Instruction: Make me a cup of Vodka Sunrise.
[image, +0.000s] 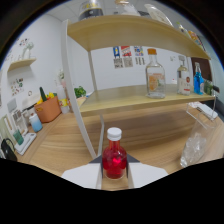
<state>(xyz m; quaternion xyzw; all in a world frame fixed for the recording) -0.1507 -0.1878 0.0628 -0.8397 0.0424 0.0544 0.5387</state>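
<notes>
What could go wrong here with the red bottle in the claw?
1. The small red bottle sits between the fingers of the claw, which hold it low on the body; a tilt could let it slip.
2. Its white cap is on, so pouring now would give nothing.
3. A shelf post stands just beyond the bottle and a clear glass is nearby; a swing could knock either.
</notes>
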